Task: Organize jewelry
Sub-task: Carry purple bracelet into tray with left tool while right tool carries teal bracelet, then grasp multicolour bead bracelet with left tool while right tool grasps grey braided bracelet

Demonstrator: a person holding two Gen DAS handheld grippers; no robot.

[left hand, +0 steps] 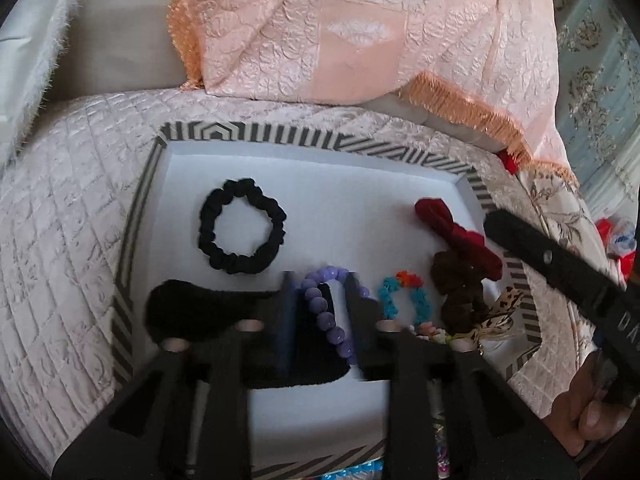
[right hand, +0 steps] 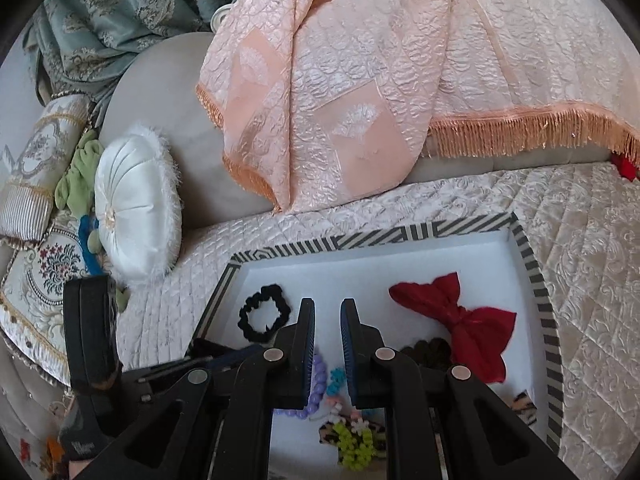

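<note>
A white tray with a striped rim [left hand: 256, 136] [right hand: 532, 264] lies on a quilted bed. In it are a black scrunchie [left hand: 240, 232] [right hand: 262, 316], a red bow [left hand: 452, 232] [right hand: 460, 320], a brown scrunchie [left hand: 460, 288], a teal bead bracelet [left hand: 404, 298] and a purple bead bracelet [left hand: 324, 308] [right hand: 316, 384]. My left gripper [left hand: 320, 300] is open with its jaws on either side of the purple bracelet, low over the tray. My right gripper [right hand: 327, 320] is open and empty above the tray's middle.
A pink fringed blanket [left hand: 340, 40] [right hand: 340, 100] hangs over the bed's far side. A round white cushion [right hand: 132, 204] and patterned pillows [right hand: 36, 272] lie at the left. A leopard-print bow [left hand: 496, 316] and a yellow-green bead piece [right hand: 354, 444] sit near the tray's front.
</note>
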